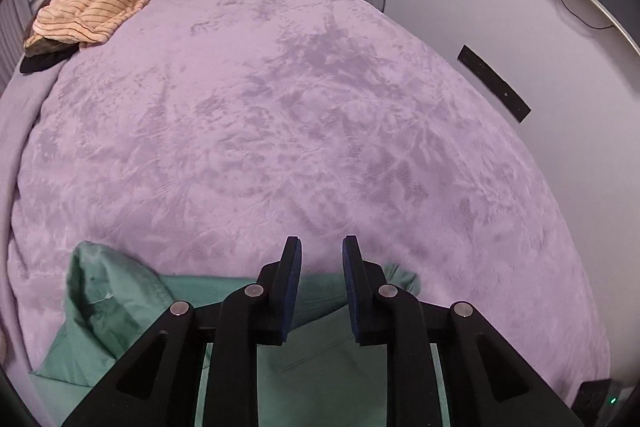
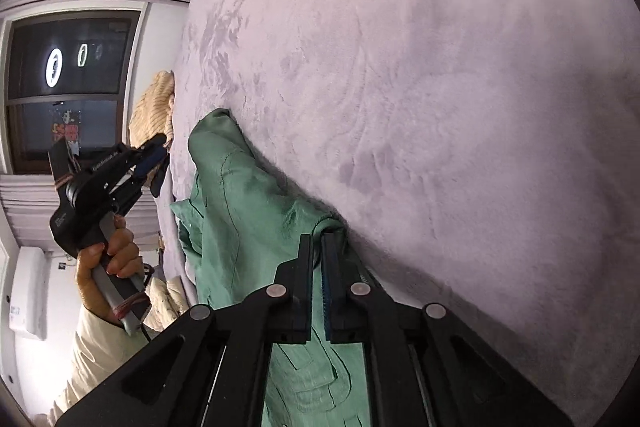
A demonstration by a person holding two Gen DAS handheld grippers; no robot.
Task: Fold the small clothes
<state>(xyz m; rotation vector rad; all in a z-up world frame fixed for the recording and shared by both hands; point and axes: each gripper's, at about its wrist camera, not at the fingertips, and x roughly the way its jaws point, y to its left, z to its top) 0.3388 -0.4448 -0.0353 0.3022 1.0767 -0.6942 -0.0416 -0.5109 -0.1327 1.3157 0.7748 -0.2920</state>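
I've got a green garment (image 1: 132, 311) lying at the near edge of the bed (image 1: 280, 107), on the lilac blanket, and from what I see the fold is barely begun. In the left wrist view the left hand-held gripper (image 1: 322, 247) sits above the cloth w/ a clear gap between its pads; no fabric shows between the tips, so I read it as spread a little and pinching nothing, though the cloth passes under the fingers lower down and I can't rule out contact there. In the right wrist view the right hand-held gripper (image 2: 318, 241) has its pads pressed nearly together right at a bunched hem or cuff of the garment (image 2: 248, 203); it looks like a pinch on that edge, approx at the corner nearest the blanket. The same view shows the other hand-held gripper (image 2: 154, 153) off to the side, up off the bed, held by a hand (image 2: 108, 259) in a cream sleeve. Garment is still rumpled: one lobe humped up, seams and a pocket showing, edges not lined up. So I'd say nothing is neatly folded yet; flattening, the fold itself and squaring off are all left. A striped orange piece (image 1: 100, 3) sits bundled at the far corner of the bed on top of darker items, well apart; can't tell if that pile is done or waiting.
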